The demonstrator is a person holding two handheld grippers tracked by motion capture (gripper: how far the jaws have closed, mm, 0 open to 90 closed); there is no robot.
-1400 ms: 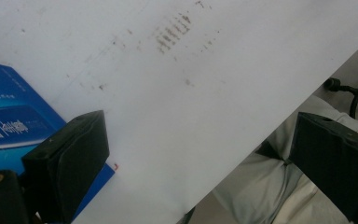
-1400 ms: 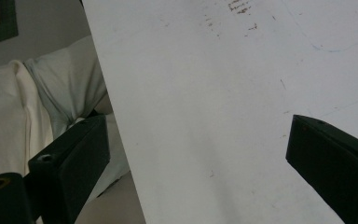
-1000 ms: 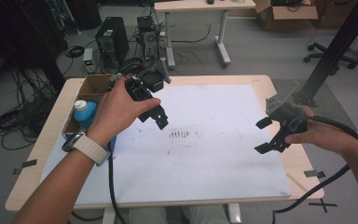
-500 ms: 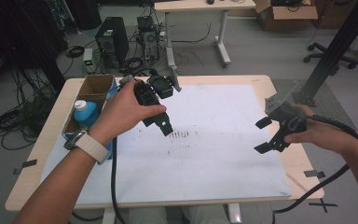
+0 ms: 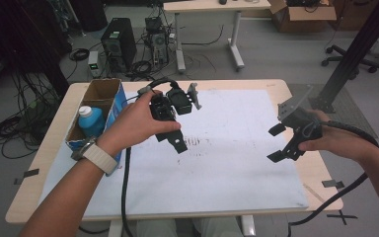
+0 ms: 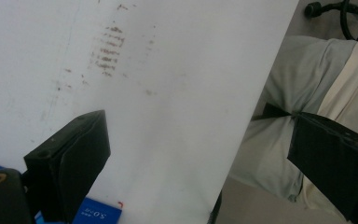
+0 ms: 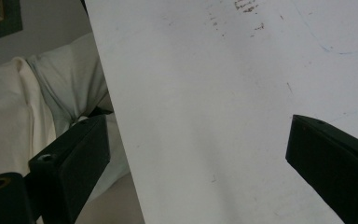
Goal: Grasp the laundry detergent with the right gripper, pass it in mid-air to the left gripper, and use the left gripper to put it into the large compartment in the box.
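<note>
A white board (image 5: 227, 168) lies flat over most of the tabletop, with a patch of brownish smudged marks (image 5: 197, 143) near its middle and faint scuffs elsewhere. At the table's left edge stands an open cardboard box (image 5: 101, 94) with a blue side, and a blue bottle with a white cap (image 5: 90, 120) stands upright inside it.

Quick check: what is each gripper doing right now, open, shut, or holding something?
Left gripper: open, jaws wide apart, nothing between them, above the white sheet.
Right gripper: open, jaws wide apart, holding nothing.
</note>
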